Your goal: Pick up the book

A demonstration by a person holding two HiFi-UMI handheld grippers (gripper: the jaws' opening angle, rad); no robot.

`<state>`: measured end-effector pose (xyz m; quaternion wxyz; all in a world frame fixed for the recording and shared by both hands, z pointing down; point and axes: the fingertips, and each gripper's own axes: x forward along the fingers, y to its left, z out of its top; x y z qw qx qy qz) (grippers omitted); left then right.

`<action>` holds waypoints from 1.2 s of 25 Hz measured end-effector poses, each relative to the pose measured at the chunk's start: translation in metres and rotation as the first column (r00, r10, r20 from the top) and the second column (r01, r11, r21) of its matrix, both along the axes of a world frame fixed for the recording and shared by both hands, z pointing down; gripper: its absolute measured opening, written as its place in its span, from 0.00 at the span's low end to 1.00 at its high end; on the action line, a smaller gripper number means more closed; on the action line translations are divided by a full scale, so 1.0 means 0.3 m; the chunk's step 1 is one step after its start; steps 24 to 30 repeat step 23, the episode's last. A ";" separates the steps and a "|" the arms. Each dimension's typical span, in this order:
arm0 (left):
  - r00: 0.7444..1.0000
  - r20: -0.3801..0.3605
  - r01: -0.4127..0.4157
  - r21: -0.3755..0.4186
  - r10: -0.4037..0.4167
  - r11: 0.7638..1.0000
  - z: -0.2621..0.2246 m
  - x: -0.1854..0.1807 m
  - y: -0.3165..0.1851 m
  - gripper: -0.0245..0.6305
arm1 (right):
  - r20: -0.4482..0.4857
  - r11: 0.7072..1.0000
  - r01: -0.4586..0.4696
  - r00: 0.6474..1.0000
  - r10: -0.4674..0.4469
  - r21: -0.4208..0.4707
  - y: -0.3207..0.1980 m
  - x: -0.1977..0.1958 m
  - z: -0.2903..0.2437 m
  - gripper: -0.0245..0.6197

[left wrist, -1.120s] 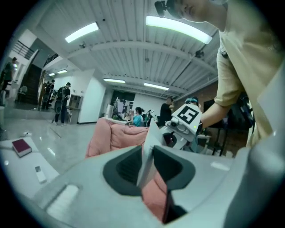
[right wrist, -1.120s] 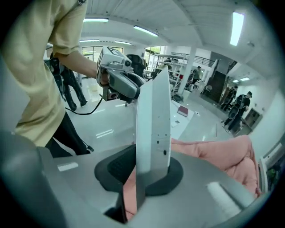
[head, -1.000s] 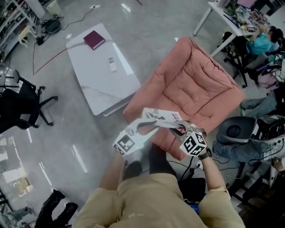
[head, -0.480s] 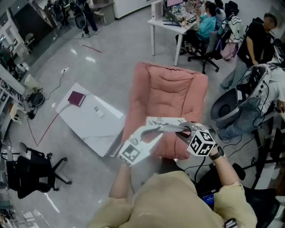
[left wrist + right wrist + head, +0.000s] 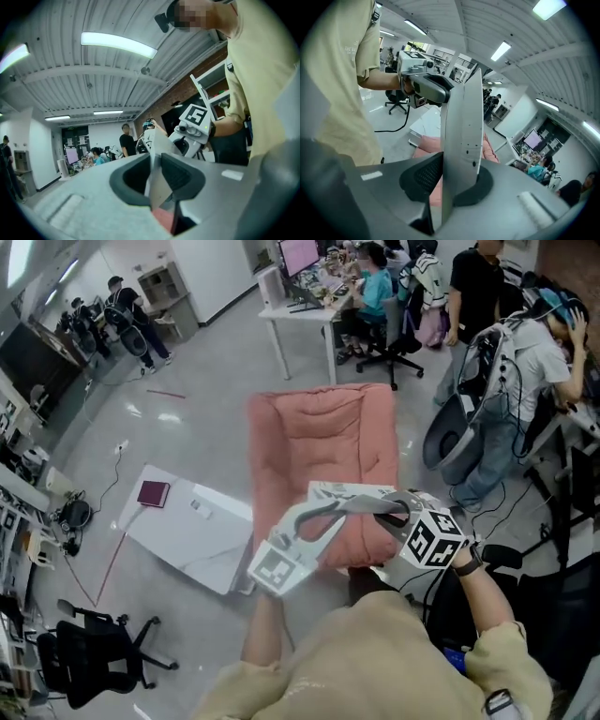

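Note:
A thin white book (image 5: 354, 495) with a printed cover is held flat in front of the person's chest, above the pink armchair (image 5: 314, 451). My left gripper (image 5: 330, 510) is shut on its near left edge and my right gripper (image 5: 386, 512) on its near right edge. In the left gripper view the book (image 5: 156, 164) stands edge-on between the pads of the left gripper (image 5: 157, 177), with the right gripper (image 5: 191, 127) behind it. In the right gripper view the book (image 5: 463, 126) fills the gap of the right gripper (image 5: 457, 180), and the left gripper (image 5: 425, 86) clamps its far end.
A low white table (image 5: 202, 545) stands left of the armchair, with a maroon book (image 5: 153, 493) and a small remote (image 5: 197, 505) on it. A black office chair (image 5: 94, 652) is at the lower left. People sit and stand by desks (image 5: 300, 310) at the back and right.
Both grippers have risen with the white book held between them. The head view has swung up, so the armchair and table lie further below and more of the room shows.

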<state>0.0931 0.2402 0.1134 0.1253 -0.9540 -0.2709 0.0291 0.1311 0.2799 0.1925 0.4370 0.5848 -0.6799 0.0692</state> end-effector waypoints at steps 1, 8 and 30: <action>1.000 -0.001 -0.001 -0.009 0.001 1.000 0.002 -0.001 0.023 0.15 | -0.001 1.000 -0.009 1.000 0.009 -0.003 0.024 -0.002 0.002 0.13; 0.999 -0.039 -0.013 -0.065 0.011 0.998 -0.023 -0.032 0.091 0.15 | -0.037 0.999 -0.039 0.999 0.039 0.010 0.099 -0.028 -0.024 0.13; 0.998 -0.030 0.060 -0.103 -0.063 0.993 0.051 0.015 0.018 0.17 | 0.038 1.000 -0.022 0.999 0.023 -0.002 0.036 0.002 0.057 0.13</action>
